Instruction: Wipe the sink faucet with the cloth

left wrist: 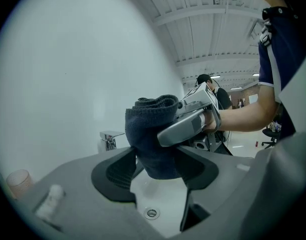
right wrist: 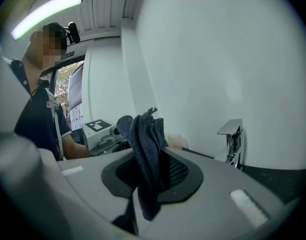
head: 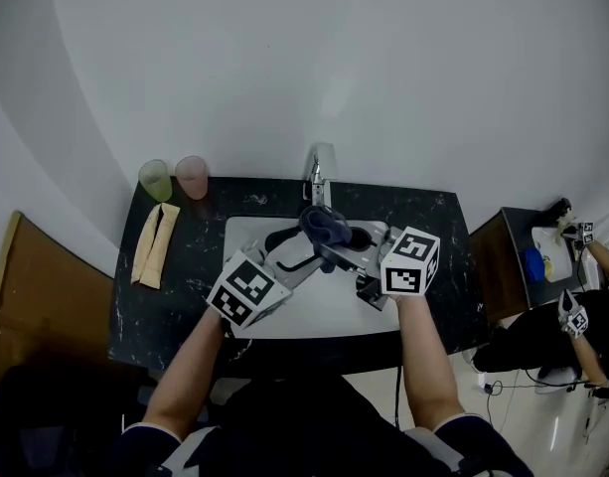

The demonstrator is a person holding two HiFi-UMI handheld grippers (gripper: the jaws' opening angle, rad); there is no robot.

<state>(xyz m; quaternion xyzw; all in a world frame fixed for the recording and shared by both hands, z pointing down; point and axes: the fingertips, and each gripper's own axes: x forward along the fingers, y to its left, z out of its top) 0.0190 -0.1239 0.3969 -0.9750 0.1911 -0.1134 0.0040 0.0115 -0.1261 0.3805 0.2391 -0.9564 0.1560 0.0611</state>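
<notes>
A dark blue cloth (head: pixel 327 227) hangs bunched over the white sink (head: pixel 324 316), just in front of the chrome faucet (head: pixel 318 181). My right gripper (head: pixel 350 248) is shut on the cloth (right wrist: pixel 145 154), which sticks up between its jaws and droops below them. In the left gripper view the right gripper (left wrist: pixel 190 124) clamps the cloth (left wrist: pixel 153 134) from the right. My left gripper (left wrist: pixel 155 170) is open, its jaws wide on either side of the cloth's lower end, pads not pressing it. The faucet (left wrist: pixel 109 140) stands behind at the left and, in the right gripper view, the faucet (right wrist: pixel 232 139) at the right.
A green cup (head: pixel 155 179) and a pink cup (head: pixel 192 176) stand at the back left of the black counter (head: pixel 438 227). A folded beige towel (head: pixel 155 243) lies left of the sink. The drain (left wrist: pixel 152 213) shows below the cloth. A white wall rises behind the faucet.
</notes>
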